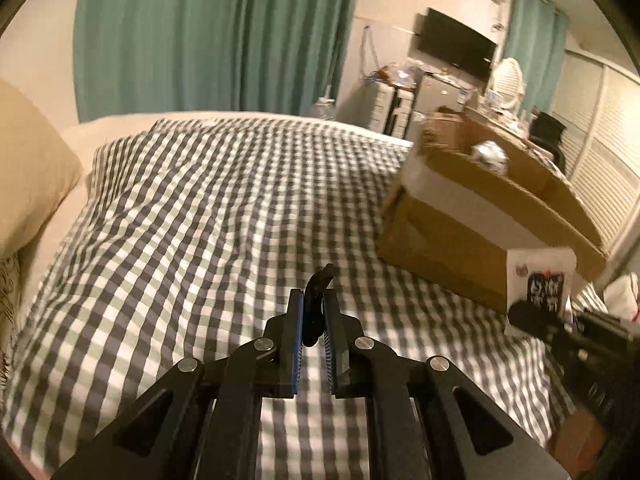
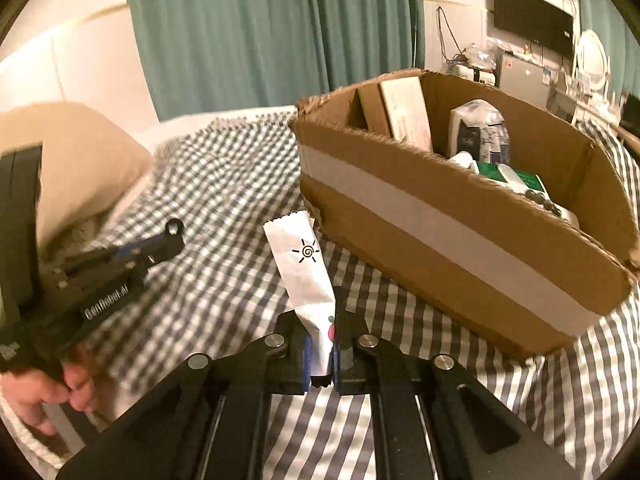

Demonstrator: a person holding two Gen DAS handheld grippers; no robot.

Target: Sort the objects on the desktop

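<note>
The left gripper (image 1: 314, 312) is pressed together on a small black curved object (image 1: 316, 304), perhaps a clip, which stands up between its blue pads with a hooked tip poking out above them; what it is exactly cannot be told. It hangs above a bed covered in a grey-and-white checked duvet (image 1: 192, 216). The right gripper (image 2: 320, 344) pinches the lower end of a white paper sachet (image 2: 300, 260), which rises upright and slightly tilted from between the pads and carries a small black sun drawing, with a spot of red and green print near the grip. In the right wrist view the left gripper appears at the left edge, held by a person's hand (image 2: 48, 392) and clear of the duvet. Just beyond the sachet stands an open cardboard box (image 2: 440, 240) with a wide white tape band along its side, resting on the bed. Inside it are a clear-wrapped package (image 2: 480, 128), a green-and-white carton (image 2: 516, 178) and a flat tan box (image 2: 404, 112) leaning on the inner wall. A beige pillow (image 1: 28, 168) lies at the bed's left side. Behind the bed hang teal curtains (image 1: 208, 36), and a dark wall-mounted screen (image 1: 456, 46) sits above cluttered furniture at the far right.
</note>
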